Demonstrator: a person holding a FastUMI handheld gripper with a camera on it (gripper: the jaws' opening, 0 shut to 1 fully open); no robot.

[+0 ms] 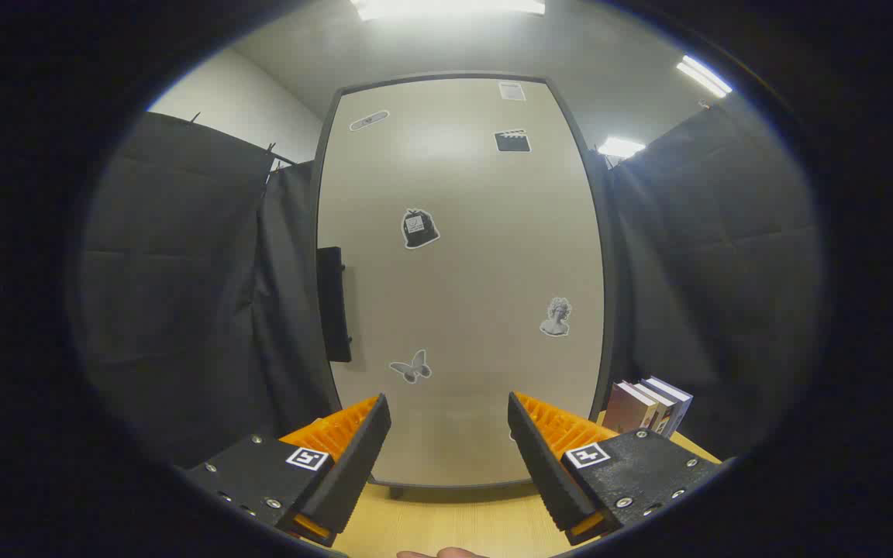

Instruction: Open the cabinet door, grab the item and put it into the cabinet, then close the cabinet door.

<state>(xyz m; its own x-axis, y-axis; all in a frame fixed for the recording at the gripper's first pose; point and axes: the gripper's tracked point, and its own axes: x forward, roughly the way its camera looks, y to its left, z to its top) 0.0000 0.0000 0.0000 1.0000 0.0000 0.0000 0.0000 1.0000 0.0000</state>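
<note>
With the gripper (449,418) jaws spread wide and empty before the shut cabinet door (462,279), the move is to swing left, close on the dark handle (334,304) at its left edge and pull, while the item, probably the books (648,404), waits on the counter (454,519) beside the cabinet.

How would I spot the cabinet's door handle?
Find the tall pale cabinet door ahead of the open gripper. On its left edge sits the handle, a dark upright bar. Unlike the flat stickers on the door, it sticks out.
</note>
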